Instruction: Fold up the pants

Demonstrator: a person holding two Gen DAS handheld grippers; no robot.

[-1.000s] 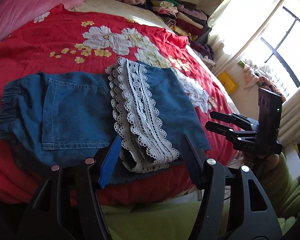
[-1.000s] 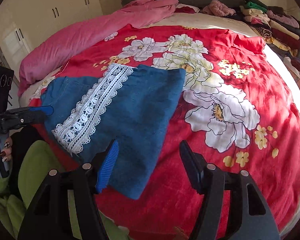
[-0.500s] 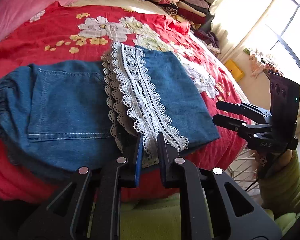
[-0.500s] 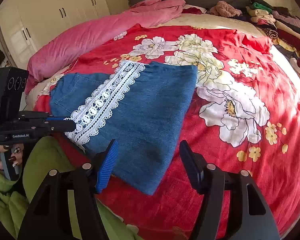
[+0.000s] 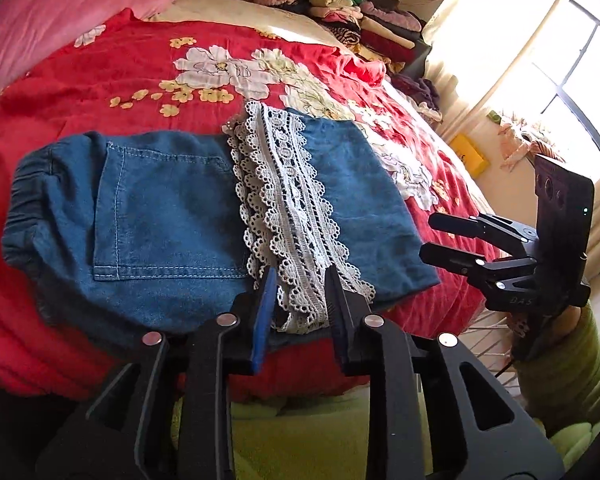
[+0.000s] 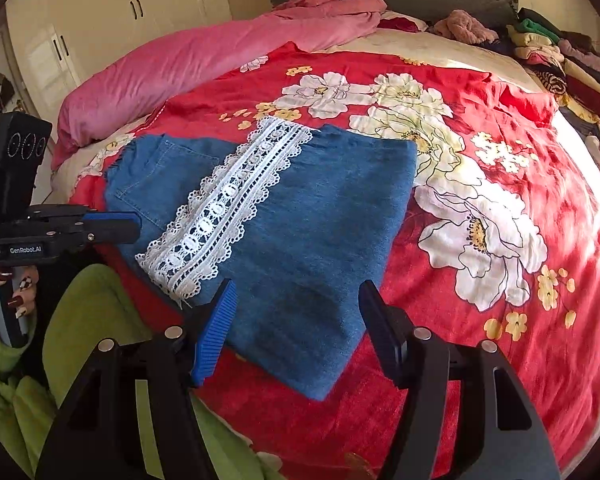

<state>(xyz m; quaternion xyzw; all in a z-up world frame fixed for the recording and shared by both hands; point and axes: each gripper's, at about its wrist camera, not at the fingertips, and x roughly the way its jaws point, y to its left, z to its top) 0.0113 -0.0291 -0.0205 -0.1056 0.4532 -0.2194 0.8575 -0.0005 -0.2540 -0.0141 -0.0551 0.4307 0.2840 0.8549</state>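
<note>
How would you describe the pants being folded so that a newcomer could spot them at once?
Start at the red floral bedspread covering the bed. At its near edge, in front of both grippers, lie the blue denim pants, folded over on themselves. A white lace trim runs across them and a back pocket shows, unlike the clothes stacked at the headboard.

Bed (image 6: 439,400) (red floral cover) — folded pants (image 6: 300,232) on it.
</note>
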